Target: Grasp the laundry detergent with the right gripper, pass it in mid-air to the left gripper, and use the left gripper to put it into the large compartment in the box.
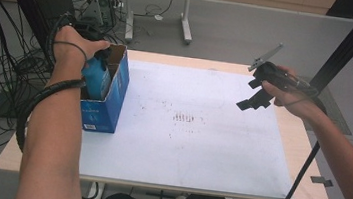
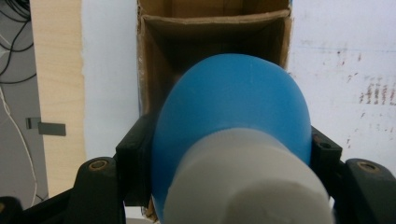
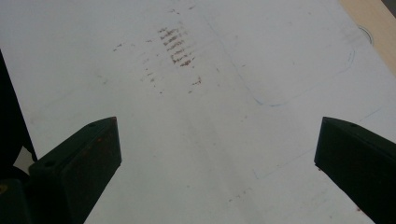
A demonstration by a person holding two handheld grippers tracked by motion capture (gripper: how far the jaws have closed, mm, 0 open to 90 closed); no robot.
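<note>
A person at a table (image 1: 299, 194) works two hand-held grippers over a white sheet (image 1: 196, 132) that covers most of the tabletop. The left gripper (image 2: 231, 154) pinches a blue bottle (image 2: 233, 107) with a white cap (image 2: 243, 182), its two black jaws pressed against the bottle's sides. In the high view the left hand (image 1: 72, 45) holds the bottle (image 1: 95, 77) down into an open blue box (image 1: 108, 107) that stands at the sheet's 9 o'clock edge; the bottle's lower part is inside the box, its upper part above the rim. The left gripper view looks past the bottle into the box's brown cardboard interior (image 2: 187, 51). The right gripper (image 1: 254, 98) hangs in the air at about 2 o'clock over the sheet, well apart from the box, held by the right hand (image 1: 291, 92). Its jaws stand spread wide with nothing between them, and the right gripper view looks down on a patch of brown stains (image 3: 177, 44) near the sheet's middle.
</note>
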